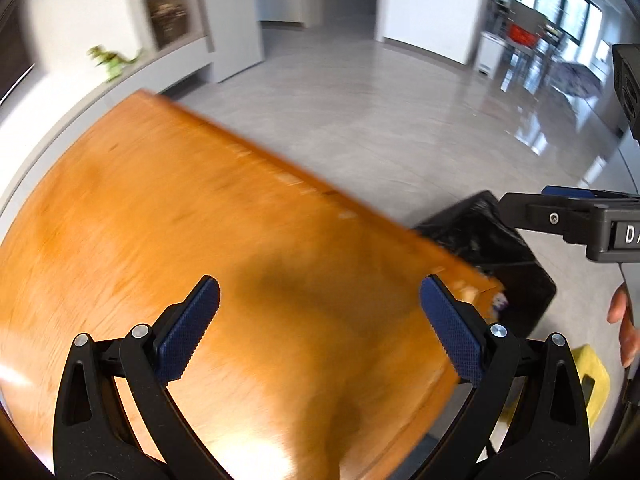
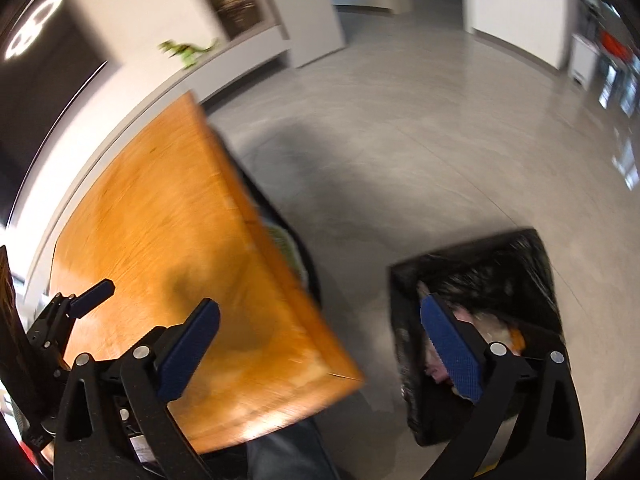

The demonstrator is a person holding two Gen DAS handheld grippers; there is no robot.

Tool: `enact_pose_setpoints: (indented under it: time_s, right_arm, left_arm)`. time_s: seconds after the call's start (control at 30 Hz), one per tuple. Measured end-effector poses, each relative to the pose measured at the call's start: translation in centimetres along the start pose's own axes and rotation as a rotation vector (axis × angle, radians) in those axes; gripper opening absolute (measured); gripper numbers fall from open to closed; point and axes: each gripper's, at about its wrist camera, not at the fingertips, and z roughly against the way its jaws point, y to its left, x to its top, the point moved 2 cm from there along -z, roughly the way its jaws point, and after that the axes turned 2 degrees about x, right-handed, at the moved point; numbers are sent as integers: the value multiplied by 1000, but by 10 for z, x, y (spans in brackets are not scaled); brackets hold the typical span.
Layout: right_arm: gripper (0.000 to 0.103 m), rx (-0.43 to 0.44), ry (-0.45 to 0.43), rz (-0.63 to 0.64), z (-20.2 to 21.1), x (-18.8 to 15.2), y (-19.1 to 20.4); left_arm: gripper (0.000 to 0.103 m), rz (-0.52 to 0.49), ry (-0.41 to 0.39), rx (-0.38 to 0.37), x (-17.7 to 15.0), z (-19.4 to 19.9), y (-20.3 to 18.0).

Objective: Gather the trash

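A black-lined trash bin [image 2: 476, 312] stands on the grey floor just off the table's corner, with crumpled pale and orange trash inside. My right gripper [image 2: 320, 320] is open with nothing between its blue pads, its right finger over the bin's opening. My left gripper [image 1: 320, 312] is open and empty over the bare orange wooden table [image 1: 180, 220]. In the left wrist view the bin [image 1: 488, 240] shows past the table's edge, with the right gripper's finger above it. In the right wrist view the left gripper's finger tip [image 2: 94, 294] shows at the left edge. Both views are blurred.
A second dark bin [image 2: 296, 248] with greenish contents sits half under the table's far edge. A yellow stool [image 1: 592, 380] stands on the floor by the table corner. A hand [image 1: 624, 320] shows at the right. A green toy dinosaur [image 1: 114, 60] stands on a white ledge.
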Motion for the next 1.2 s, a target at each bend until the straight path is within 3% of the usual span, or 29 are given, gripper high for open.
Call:
enact_pose_setpoints:
  time_s: [0.43, 0.63, 0.9, 1.2]
  right_arm:
    - [100, 170, 88, 258, -72, -13, 177]
    - [100, 208, 90, 357, -97, -31, 235]
    - [100, 170, 52, 493, -127, -56, 279]
    - [100, 106, 12, 517, -153, -52, 293]
  left_arm:
    - [97, 315, -9, 195, -77, 45, 164]
    - [97, 457, -12, 275, -121, 61, 222]
    - [97, 609, -51, 362, -171, 68, 277]
    - [97, 651, -20, 401, -182, 46, 305]
